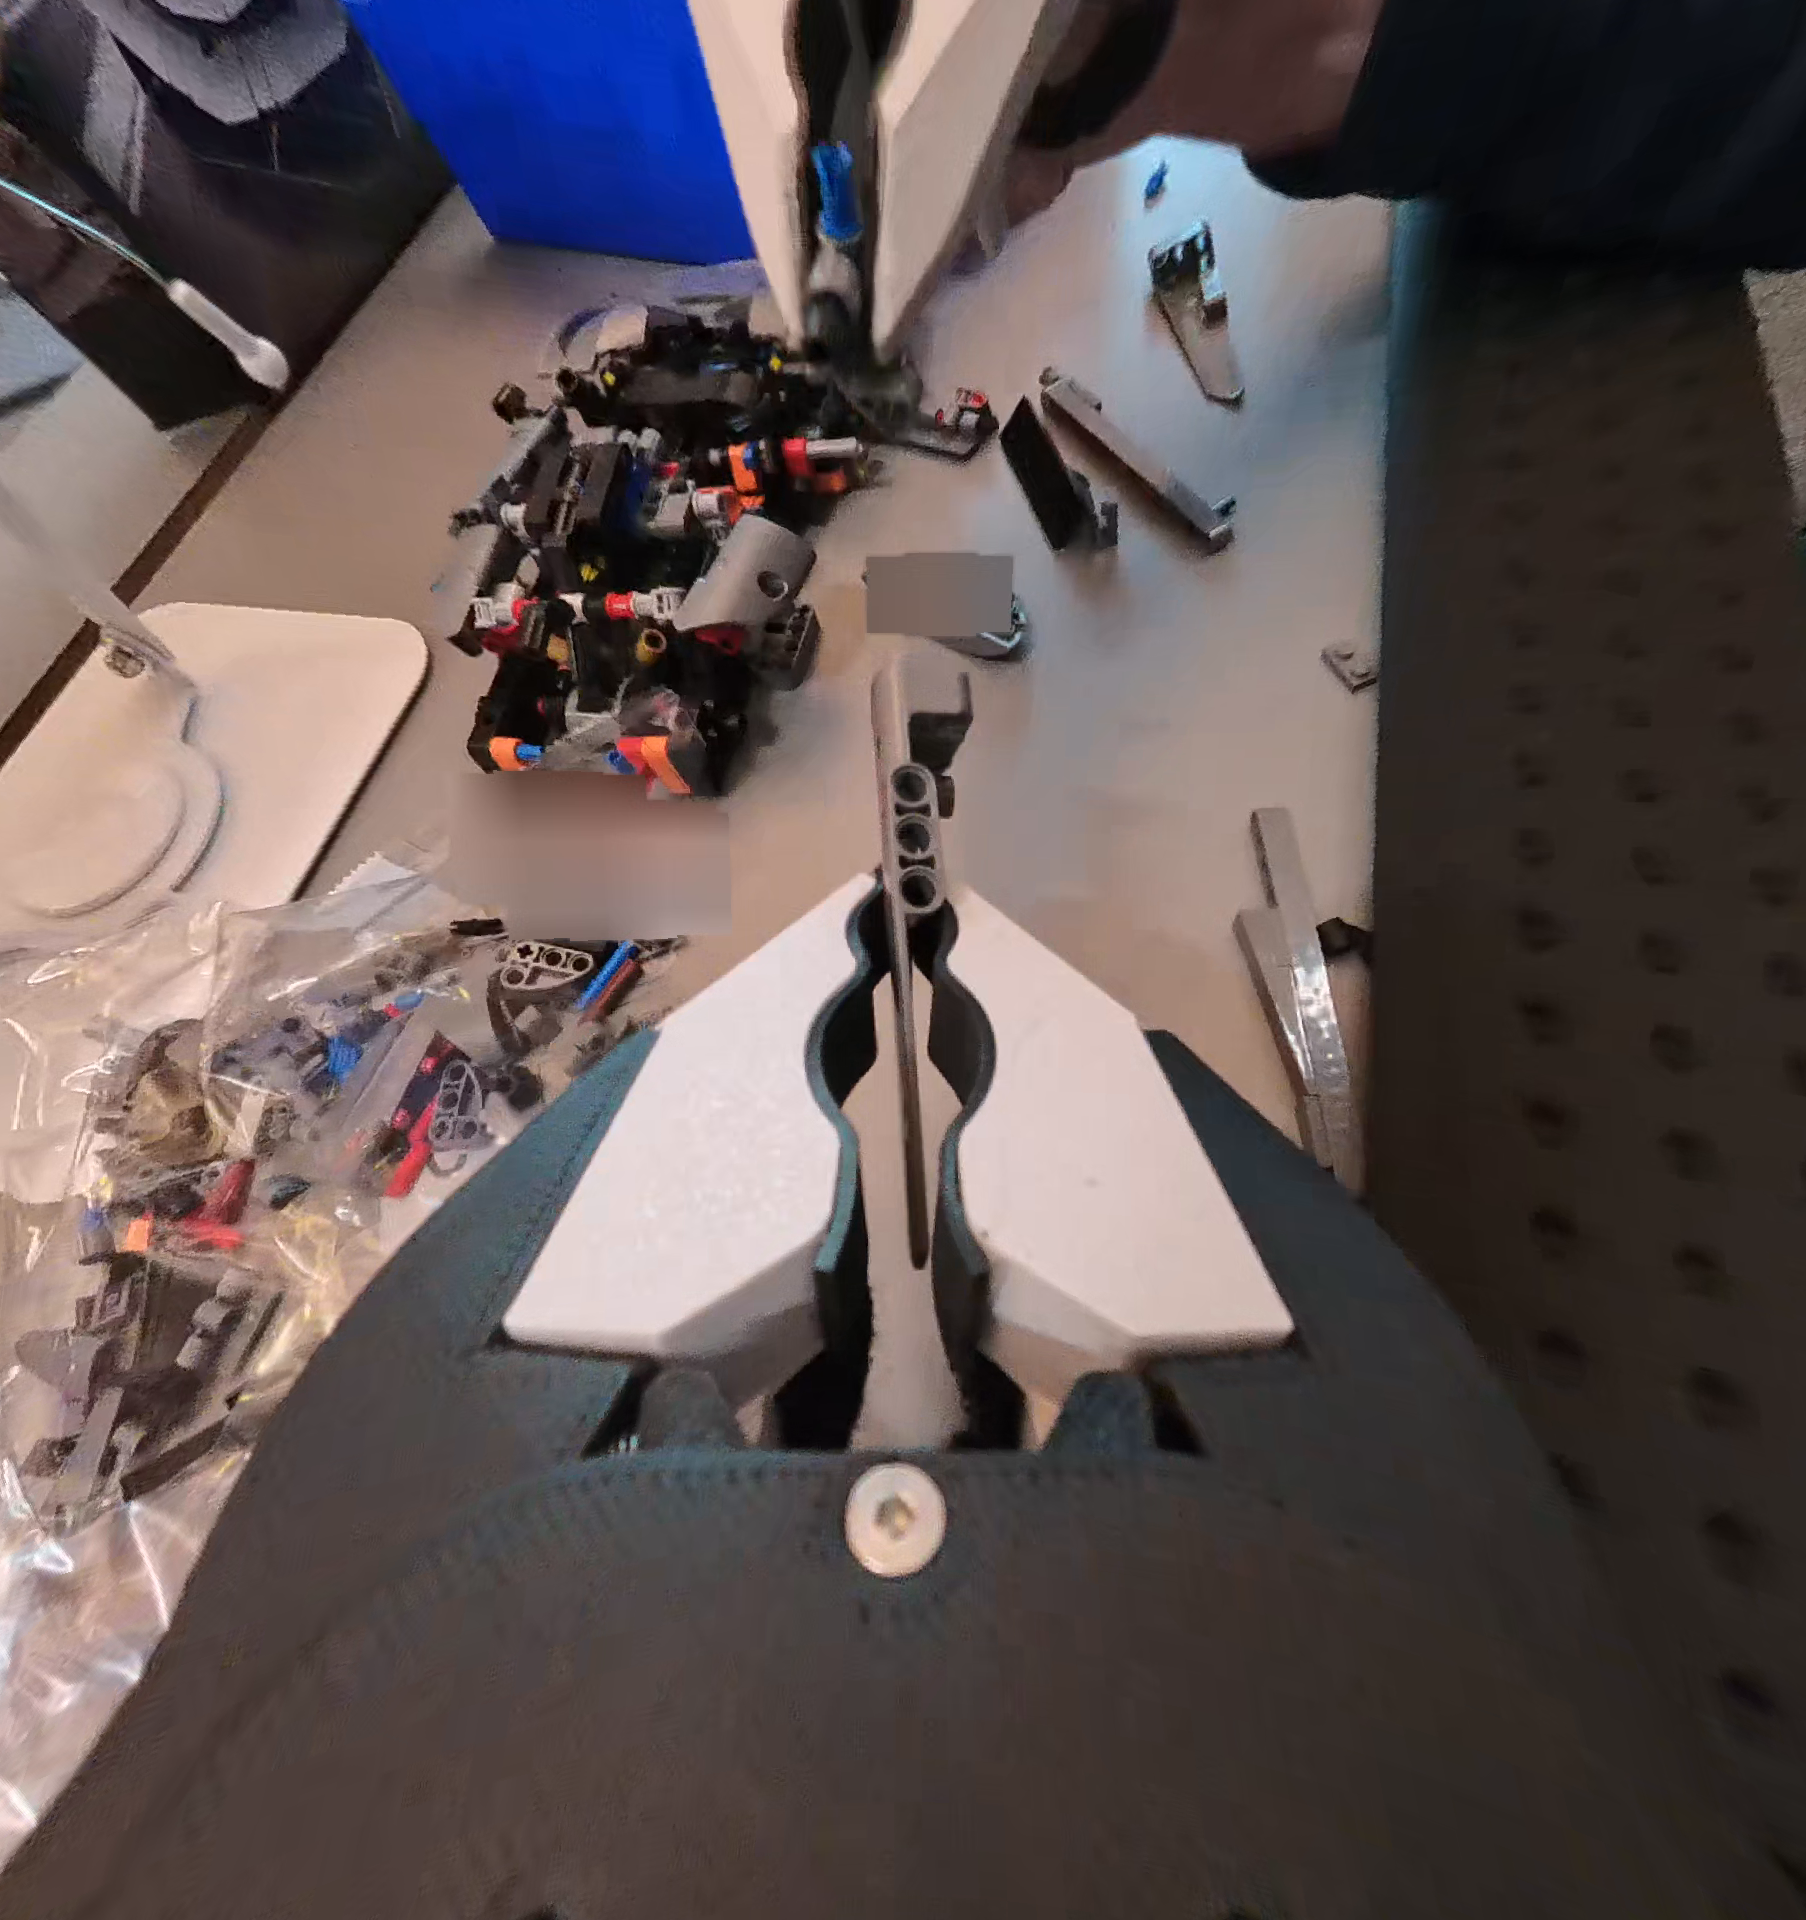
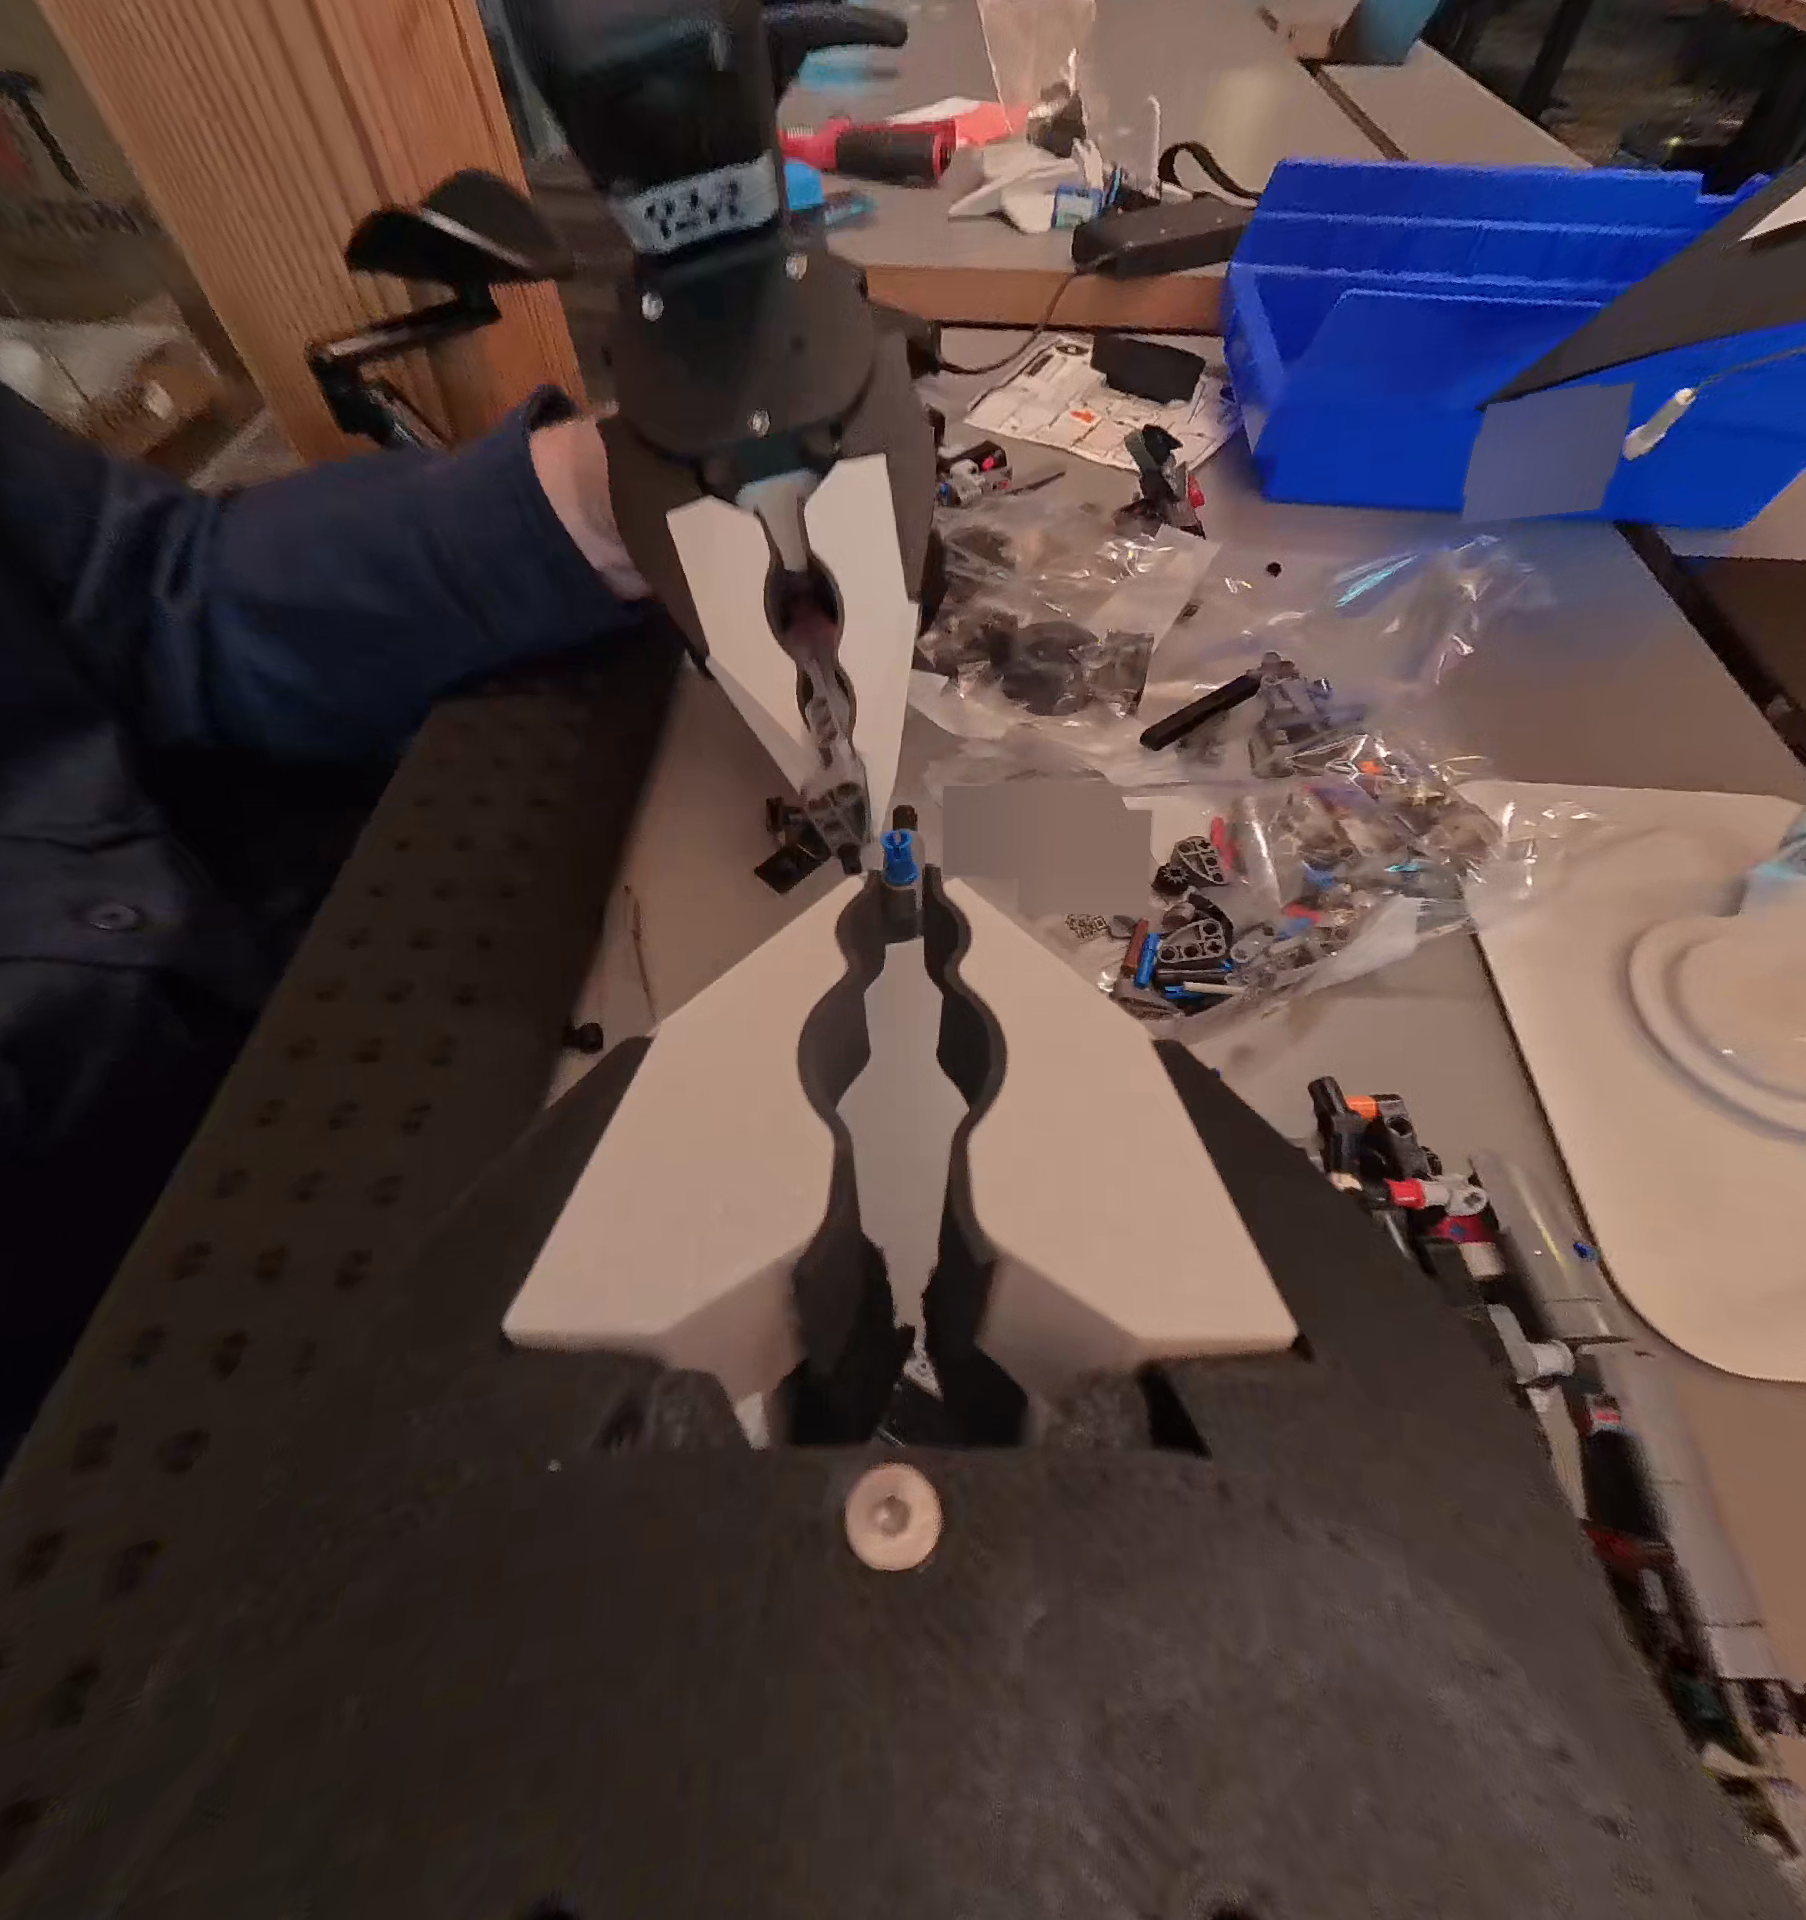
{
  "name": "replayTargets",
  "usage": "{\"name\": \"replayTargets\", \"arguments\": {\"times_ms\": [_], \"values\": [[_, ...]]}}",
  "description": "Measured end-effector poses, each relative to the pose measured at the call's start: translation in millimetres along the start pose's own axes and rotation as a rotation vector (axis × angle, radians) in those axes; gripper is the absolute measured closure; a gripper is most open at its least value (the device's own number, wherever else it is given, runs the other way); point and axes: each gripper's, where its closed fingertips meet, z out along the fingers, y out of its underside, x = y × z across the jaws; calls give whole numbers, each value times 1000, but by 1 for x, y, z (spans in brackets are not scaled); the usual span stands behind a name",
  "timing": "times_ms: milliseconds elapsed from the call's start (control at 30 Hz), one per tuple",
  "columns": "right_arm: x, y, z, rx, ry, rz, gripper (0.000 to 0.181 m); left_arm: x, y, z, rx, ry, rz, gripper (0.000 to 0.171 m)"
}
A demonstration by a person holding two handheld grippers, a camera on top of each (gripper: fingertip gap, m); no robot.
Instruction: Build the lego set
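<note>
Clamped between the jaws of the left gripper [image 1: 909,914] is a grey holed beam [image 1: 914,831], held on edge so that its free end, with a small dark piece attached, juts forward over the tabletop [image 1: 1138,748]. Pinched at the very tips of the right gripper [image 2: 899,883] is a blue pin [image 2: 900,847], standing upright; the jaws are nearly together on it. In the right wrist view the two held parts are seen just beside each other, the pin close to the beam's lower end. Beyond the beam, in the left wrist view, the partly built lego model [image 1: 629,561], black with orange, red and blue details, is seen resting on the tabletop. Loose grey panels [image 1: 1138,468] lie to its right, well apart from it. Clear bags of small parts [image 1: 182,1143] are spread at the left, beside a white lamp base [image 1: 255,748]. A blue bin [image 1: 587,114] stands at the far edge, and a black perforated board [image 1: 1605,935] runs along the right side. A dark sleeve [image 2: 255,582] is visible behind the left gripper.
</note>
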Motion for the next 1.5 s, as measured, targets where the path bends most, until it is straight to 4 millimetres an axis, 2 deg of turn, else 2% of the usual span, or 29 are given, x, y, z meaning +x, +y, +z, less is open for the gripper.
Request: {"name": "replayTargets", "arguments": {"times_ms": [133, 233, 333, 500, 633, 700, 833, 933, 1267, 1500], "values": [[1, 4, -4, 30, -62, 91, 176, 6, 20, 25, -156, -12, 89, 171], [-1, 7, -1, 16, -75, 93, 176, 10, 31, 34, -223, 7, 112, 170], [-3, 16, 5, -31, -85, 91, 176, 13, 38, 37, -255, 26, 89, 155], [-6, 21, 12, -65, -90, 74, 176, 12, 33, 35, -215, 49, 14, 123], [-11, 24, 19, -102, -84, 44, 176, 4, 1, 26, -63, -11, 30, 129], [-15, 25, 24, -118, -94, 33, 176, 2, -16, 24, -1, -61, 71, 137], [-19, 27, 33, -135, -102, 26, 176, 7, -33, 24, 66, -75, 107, 151], [-18, 24, 32, -122, -91, 27, 176, 10, -34, 25, 68, -60, 108, 163], [-20, 22, 29, -132, -76, -26, 176, 11, -47, 15, 175, -13, 46, 164], [-21, 24, 32, -149, -60, -56, 176, 12, -42, 17, 135, -26, 79, 169]]}}
